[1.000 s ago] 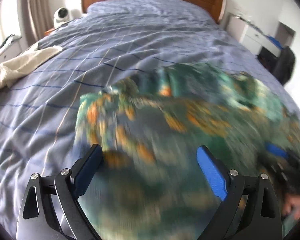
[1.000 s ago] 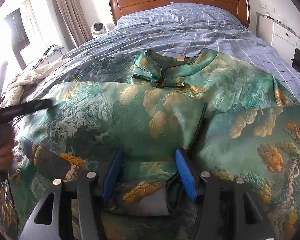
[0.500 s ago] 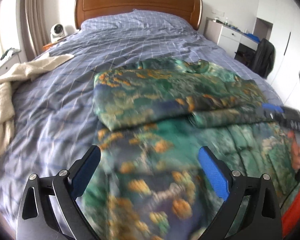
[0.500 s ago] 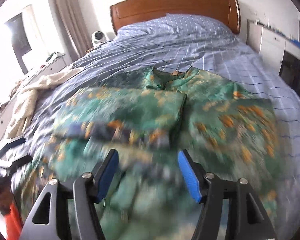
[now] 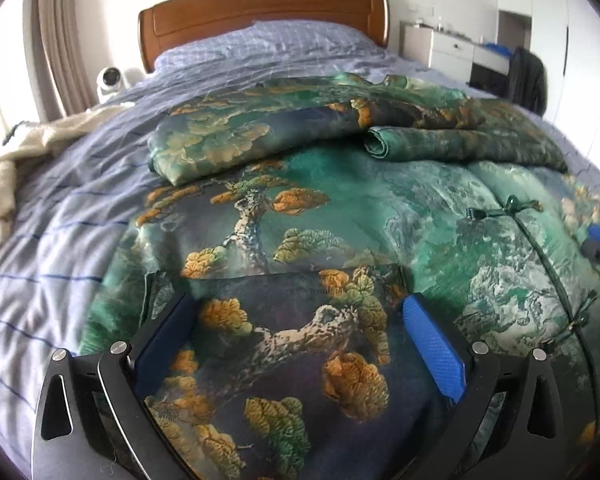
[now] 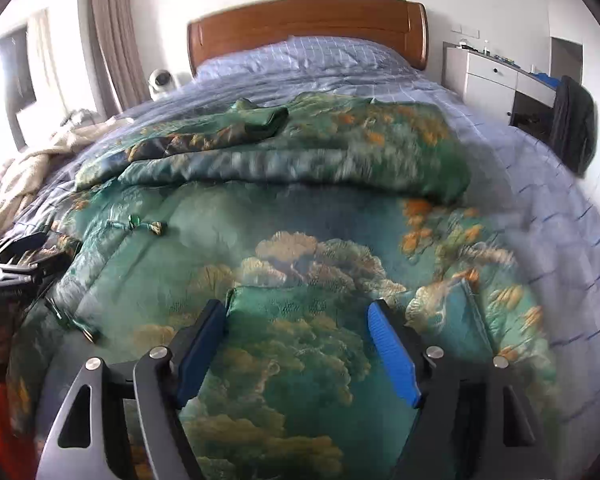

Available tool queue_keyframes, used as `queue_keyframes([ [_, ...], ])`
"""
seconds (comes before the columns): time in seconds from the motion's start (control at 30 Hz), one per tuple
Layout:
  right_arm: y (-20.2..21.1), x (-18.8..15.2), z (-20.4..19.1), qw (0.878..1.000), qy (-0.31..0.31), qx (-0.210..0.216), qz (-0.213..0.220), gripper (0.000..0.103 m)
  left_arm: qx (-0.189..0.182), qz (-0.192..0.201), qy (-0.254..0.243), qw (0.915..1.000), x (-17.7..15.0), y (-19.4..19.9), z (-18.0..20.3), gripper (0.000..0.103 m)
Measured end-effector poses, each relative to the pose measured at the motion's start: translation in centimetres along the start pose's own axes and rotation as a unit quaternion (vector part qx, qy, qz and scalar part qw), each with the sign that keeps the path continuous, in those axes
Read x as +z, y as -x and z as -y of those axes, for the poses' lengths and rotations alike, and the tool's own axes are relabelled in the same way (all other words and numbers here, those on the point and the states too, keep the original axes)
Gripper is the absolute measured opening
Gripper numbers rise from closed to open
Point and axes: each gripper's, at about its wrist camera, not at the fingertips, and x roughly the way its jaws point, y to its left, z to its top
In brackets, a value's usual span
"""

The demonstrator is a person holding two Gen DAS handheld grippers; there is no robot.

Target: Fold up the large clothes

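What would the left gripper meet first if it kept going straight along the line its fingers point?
Most likely the lower part of the green patterned garment spread on the bed. The open left gripper points down at it with nothing in between; how near it is stays unclear.

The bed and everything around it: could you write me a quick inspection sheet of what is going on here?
Surface: bed with a blue checked cover, wooden headboard.
Job's things: green padded jacket with a gold tree print, spread flat, both sleeves folded across the chest.
Clutter: cream blanket bunched at the bed's left edge.
Grippers: left gripper over the jacket's hem, jaws open, just widened, pads clear of the cloth; right gripper likewise over the hem, jaws open, just widened.
Cables: nothing seen.
Surroundings: curtain, small white device beside the headboard, white drawers, dark garment hanging at the right.
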Motion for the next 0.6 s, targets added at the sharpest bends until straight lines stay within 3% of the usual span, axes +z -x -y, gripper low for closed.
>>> queue_keyframes([
  [0.07, 0.0, -0.5, -0.4, 1.000, 0.013, -0.006, 0.023, 0.078, -0.003, 0.002, 0.003, 1.0000, 0.0, -0.1, -0.1, 0.103],
  [0.27, -0.4, -0.6, -0.4, 1.000, 0.016, -0.009, 0.024, 0.079, 0.005, 0.007, -0.002, 1.0000, -0.1, -0.1, 0.1, 0.103],
  [0.4, -0.1, -1.1, -0.4, 1.000, 0.016, -0.011, 0.022, 0.079, 0.017, -0.016, 0.003, 0.9997, 0.2, 0.2, 0.5, 0.103],
  [0.5, 0.6, 0.1, -0.6, 1.000, 0.017, -0.013, -0.016, 0.079, 0.020, -0.047, 0.020, 0.9985, 0.6, 2.5, 0.1, 0.102],
  [0.6, 4.3, 1.6, 0.8, 1.000, -0.011, -0.002, -0.006, 0.079, 0.016, -0.029, 0.045, 0.9984, 0.4, 6.8, -2.4, 0.102],
])
